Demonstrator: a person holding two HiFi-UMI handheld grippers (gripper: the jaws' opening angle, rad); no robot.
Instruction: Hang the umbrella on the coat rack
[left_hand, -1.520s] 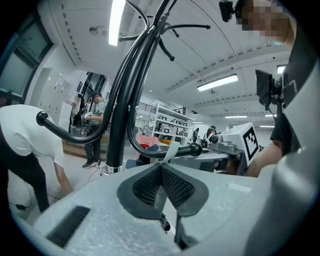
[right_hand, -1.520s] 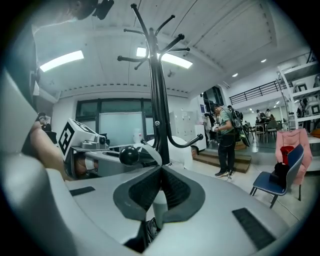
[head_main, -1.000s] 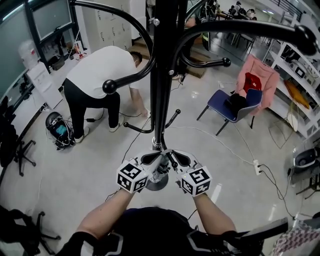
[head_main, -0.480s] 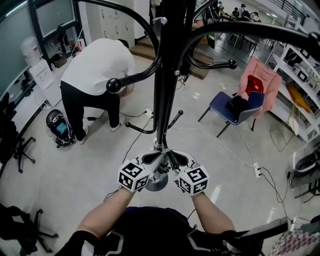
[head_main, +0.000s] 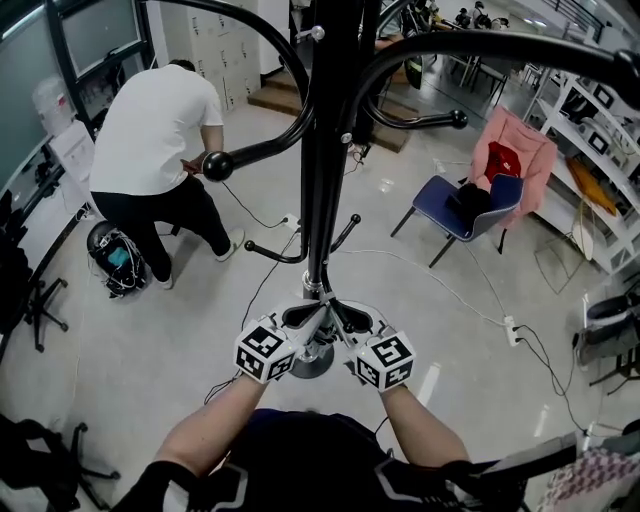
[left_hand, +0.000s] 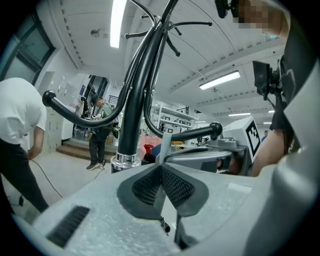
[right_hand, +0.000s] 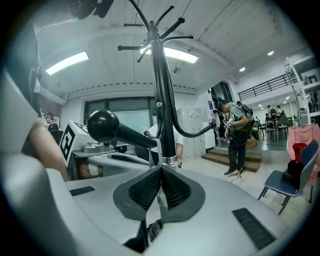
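The coat rack (head_main: 318, 150) reached past the head view's top edge, its crown cut off. Its base (head_main: 312, 366) sat mostly hidden behind the left gripper (head_main: 303, 322) and right gripper (head_main: 348, 320). Right of the coat rack, the dark bundle (head_main: 470, 205) on the blue chair (head_main: 426, 198) was too small to identify.

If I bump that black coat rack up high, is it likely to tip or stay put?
Probably top-heavy: the coat rack is a tall pole with long curved arms spreading wide, over a small round base, so a high push may rock it. It looks like rigid metal, so it should not flex. Pushing low seems safer.
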